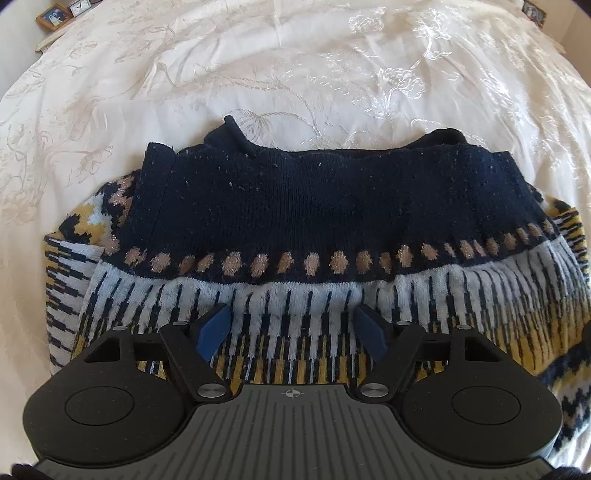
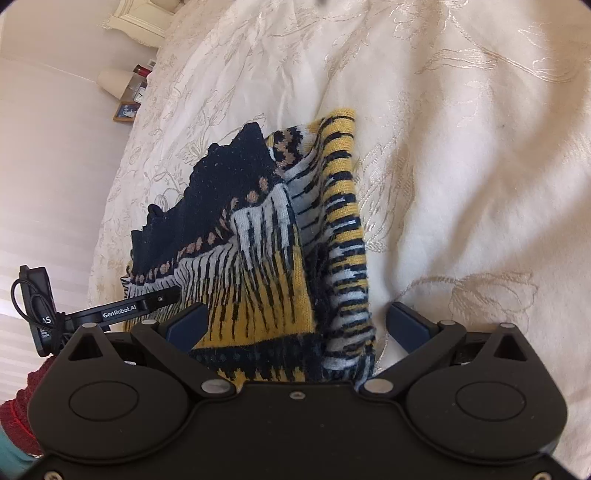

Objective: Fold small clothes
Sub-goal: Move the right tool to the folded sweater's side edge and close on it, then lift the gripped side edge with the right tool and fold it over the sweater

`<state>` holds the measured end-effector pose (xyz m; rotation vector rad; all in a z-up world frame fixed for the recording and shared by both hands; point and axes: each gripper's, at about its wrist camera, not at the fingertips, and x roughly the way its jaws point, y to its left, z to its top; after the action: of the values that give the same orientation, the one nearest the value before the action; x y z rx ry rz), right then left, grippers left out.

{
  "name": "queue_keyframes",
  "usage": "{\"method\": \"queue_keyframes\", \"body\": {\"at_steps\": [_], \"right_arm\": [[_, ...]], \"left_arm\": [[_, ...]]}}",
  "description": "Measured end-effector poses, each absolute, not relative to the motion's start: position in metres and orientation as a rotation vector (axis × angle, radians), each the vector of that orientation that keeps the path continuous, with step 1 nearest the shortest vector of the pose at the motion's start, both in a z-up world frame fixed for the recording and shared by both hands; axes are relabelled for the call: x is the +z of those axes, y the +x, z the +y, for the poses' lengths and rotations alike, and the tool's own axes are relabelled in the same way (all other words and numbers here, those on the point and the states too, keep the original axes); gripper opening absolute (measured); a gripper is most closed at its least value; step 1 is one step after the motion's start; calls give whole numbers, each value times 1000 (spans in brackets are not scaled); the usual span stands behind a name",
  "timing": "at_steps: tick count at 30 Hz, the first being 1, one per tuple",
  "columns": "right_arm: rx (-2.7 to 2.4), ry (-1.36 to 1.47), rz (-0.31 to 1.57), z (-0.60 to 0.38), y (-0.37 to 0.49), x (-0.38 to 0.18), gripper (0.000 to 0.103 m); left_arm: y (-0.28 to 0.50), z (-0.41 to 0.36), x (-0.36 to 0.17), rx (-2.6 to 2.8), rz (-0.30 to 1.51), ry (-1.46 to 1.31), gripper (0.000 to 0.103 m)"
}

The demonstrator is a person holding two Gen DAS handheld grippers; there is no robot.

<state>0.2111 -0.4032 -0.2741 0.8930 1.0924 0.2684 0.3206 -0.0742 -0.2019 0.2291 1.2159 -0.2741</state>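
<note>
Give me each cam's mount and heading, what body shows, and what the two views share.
Left wrist: sits on the left tongs, looking forward and down across the knit sweater toward the far bedspread; jaws spread, no body part clearly shows.
Right wrist: sits on the right tongs, looking along the sweater's side edge; jaws spread, with the left tongs and a red sleeve at left.
Shared: the sweater, bedspread and framed photo.
</note>
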Motion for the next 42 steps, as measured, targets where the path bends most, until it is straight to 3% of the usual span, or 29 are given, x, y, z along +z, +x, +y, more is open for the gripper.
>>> {"method": "queue_keyframes", "body": {"at_steps": [6,19,22,26,40,42], "right_arm": [[358,947,1067,-409,219,-282,103],[406,1000,1046,-408,230,-289,103],[409,1022,1042,-411,227,-288,103],[413,1025,1044,-410,223,-286,103],[429,1031,1039,-403,217,-279,103],[447,1009,1043,-400,218,-276,98]], "left_arm": [[322,-73,-208,-272,1215,223,82],[321,-76,-210,-259,1215,222,84],[324,-78,-205,-257,1225,221,81],[333,-82,-185,-274,1203,195,68],[371,-106,-207,-250,1230,219,72],[368,-103,-203,-253,1225,207,70]]}}
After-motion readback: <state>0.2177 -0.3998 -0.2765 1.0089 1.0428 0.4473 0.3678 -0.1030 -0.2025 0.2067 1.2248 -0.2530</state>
